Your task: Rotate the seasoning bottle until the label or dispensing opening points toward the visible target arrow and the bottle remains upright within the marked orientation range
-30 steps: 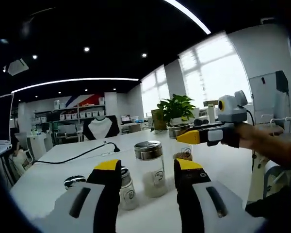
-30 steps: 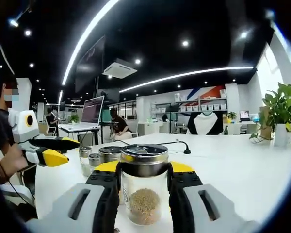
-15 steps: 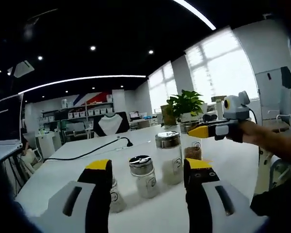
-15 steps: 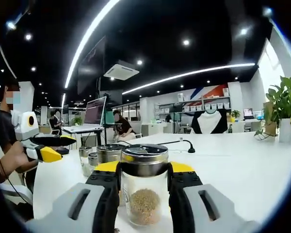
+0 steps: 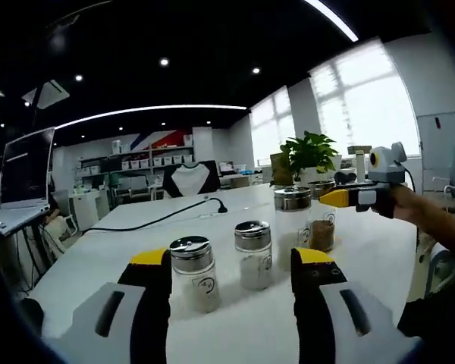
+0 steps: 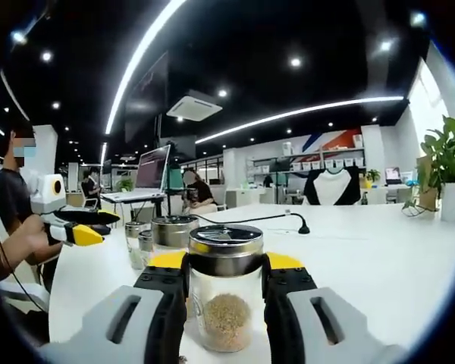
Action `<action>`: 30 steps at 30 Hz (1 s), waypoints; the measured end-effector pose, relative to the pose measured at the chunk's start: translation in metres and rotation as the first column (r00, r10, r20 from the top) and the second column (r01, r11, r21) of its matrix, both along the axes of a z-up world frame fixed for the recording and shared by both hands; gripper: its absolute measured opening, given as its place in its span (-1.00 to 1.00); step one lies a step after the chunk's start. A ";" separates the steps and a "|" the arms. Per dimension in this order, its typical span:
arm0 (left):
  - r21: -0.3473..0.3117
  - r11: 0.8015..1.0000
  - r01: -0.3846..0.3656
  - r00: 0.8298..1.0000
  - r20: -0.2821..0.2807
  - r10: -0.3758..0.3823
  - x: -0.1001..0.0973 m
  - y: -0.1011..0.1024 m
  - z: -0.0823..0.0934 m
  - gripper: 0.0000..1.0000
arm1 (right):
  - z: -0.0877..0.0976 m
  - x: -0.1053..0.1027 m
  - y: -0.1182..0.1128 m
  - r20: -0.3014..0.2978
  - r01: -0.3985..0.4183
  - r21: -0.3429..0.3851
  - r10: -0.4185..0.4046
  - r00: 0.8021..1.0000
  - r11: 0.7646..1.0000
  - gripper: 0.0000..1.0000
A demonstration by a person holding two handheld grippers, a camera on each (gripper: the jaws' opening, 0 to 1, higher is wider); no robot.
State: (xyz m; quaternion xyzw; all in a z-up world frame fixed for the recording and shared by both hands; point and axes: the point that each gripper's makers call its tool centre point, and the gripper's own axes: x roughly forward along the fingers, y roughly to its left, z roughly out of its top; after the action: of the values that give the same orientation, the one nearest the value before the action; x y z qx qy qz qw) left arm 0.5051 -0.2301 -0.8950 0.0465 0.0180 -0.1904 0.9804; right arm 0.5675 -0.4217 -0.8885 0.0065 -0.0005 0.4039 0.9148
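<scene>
A glass seasoning bottle [image 6: 226, 311] with a steel lid and brown grains stands upright on the white table [image 6: 379, 258]. My right gripper [image 6: 226, 262] is shut on it, one jaw at each side below the lid. In the left gripper view that bottle [image 5: 323, 233] is at the right, with the right gripper [image 5: 340, 199] at its lid and a hand behind it. My left gripper [image 5: 231, 259] is open above the table. Two small bottles of white powder [image 5: 194, 274] [image 5: 254, 255] stand beyond its jaws, apart from them. A taller bottle [image 5: 291, 216] stands further right.
A black cable [image 5: 152, 220] runs across the table. A potted plant [image 5: 309, 154] stands at the far end. A laptop [image 5: 24, 176] sits on a desk at the left. In the right gripper view more bottles [image 6: 171, 233] stand left of the held one, and the left gripper [image 6: 74, 231] is beyond them.
The left gripper's camera has swung, so the bottles now sit further left and lower between its jaws. The right gripper keeps its hold on the brown-grain bottle, which stays upright.
</scene>
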 end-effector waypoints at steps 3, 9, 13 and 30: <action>-0.009 1.000 0.001 1.000 -0.005 -0.001 -0.001 0.002 -0.002 0.38 | 0.000 0.000 0.000 -0.001 -0.017 -0.013 0.017 1.000 1.000 -0.29; -0.014 1.000 0.000 1.000 -0.008 0.000 -0.003 0.002 -0.003 0.38 | 0.000 -0.001 0.002 0.003 -0.035 -0.019 0.035 0.999 0.999 -0.29; -0.003 1.000 0.009 1.000 -0.008 -0.009 -0.006 0.002 -0.003 0.42 | 0.000 -0.001 0.002 0.004 -0.043 -0.022 0.043 0.999 0.999 -0.28; 0.051 0.998 0.032 0.999 -0.027 -0.030 -0.017 0.010 -0.009 0.56 | -0.002 -0.003 0.003 -0.019 -0.070 -0.014 0.070 0.997 0.997 -0.28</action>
State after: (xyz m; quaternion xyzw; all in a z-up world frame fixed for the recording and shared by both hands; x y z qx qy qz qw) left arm 0.4884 -0.2201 -0.9044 0.0695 0.0353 -0.2056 0.9755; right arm 0.5647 -0.4185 -0.8904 0.0033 0.0110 0.4357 0.9000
